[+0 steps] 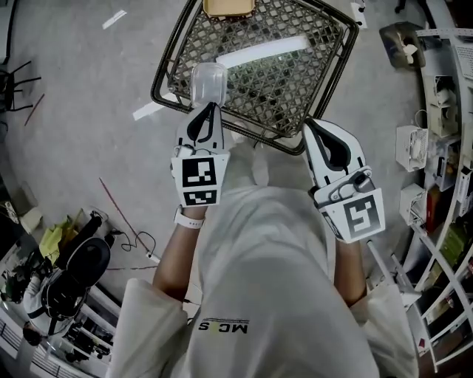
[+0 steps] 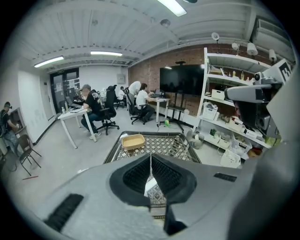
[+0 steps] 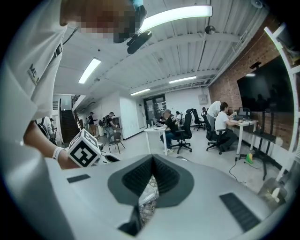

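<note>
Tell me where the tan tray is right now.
In the head view the tan tray sits at the far end of the wire basket, at the picture's top edge, ahead of the left tongs and beyond the clear container.

Looks along the right tongs (image 3: 152,159), dark ribbed pads closed tip to tip with nothing pinched between. Catches a sliver of metal mesh (image 3: 149,192) through the gap beneath the pads. Finds a marker cube (image 3: 85,148) at left, just beside a wrist with a white band (image 3: 57,153), under a white shirt (image 3: 28,93). Takes in, well beyond, a person in a swivel chair (image 3: 187,126) at a white table (image 3: 157,131), a brick wall (image 3: 229,89), a dark screen (image 3: 267,89) and a long ceiling light (image 3: 176,16)
</note>
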